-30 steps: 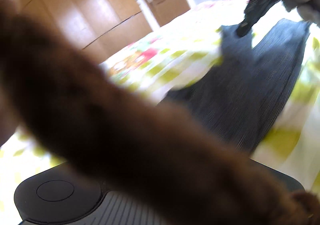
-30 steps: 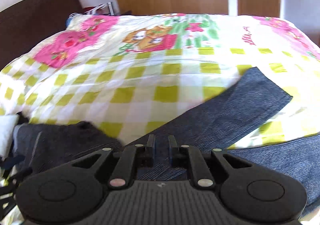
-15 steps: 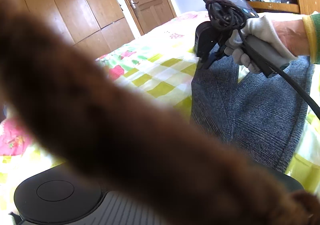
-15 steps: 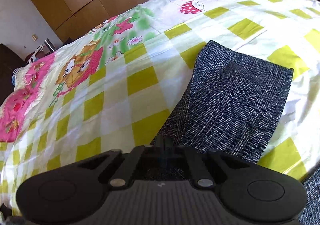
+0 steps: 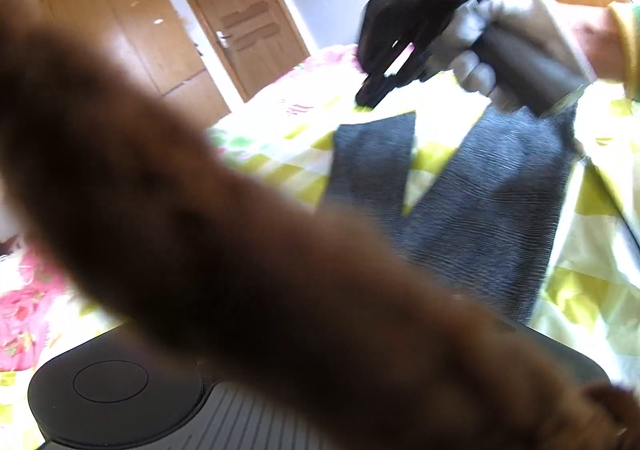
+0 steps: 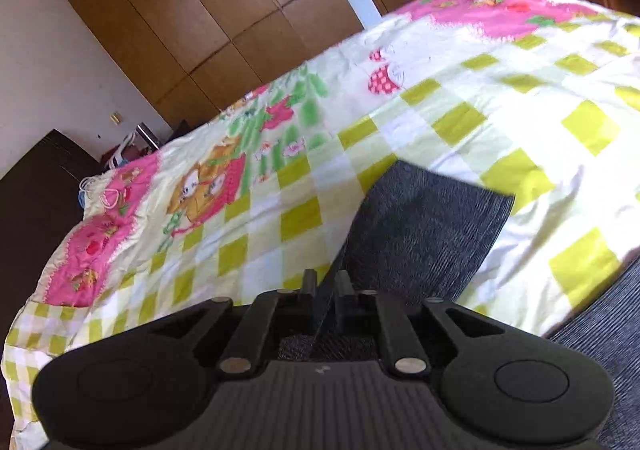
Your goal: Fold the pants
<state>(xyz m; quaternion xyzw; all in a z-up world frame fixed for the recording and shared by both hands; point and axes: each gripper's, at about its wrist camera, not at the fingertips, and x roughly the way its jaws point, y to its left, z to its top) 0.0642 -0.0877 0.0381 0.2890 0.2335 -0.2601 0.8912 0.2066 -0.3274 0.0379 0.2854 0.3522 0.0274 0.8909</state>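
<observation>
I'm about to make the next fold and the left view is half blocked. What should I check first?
1. Left hand-held gripper fingers in view: not ok; a blurred brown shape hides them, jaws have just been opening, hold cannot tell.
2. Right hand-held gripper grip: not ok; jaws have just been opening, pants edge loose between them.
3. Pants flat on bedspread: ok.
4. Legs laid together: not ok, spread in a V.

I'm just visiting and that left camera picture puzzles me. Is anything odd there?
Yes. A blurry brown furry strip lies right across the left camera's view, hiding the left claw. Beyond it, the dark grey pants lie with legs splayed in a V on the checked bedspread, not yet folded.
</observation>
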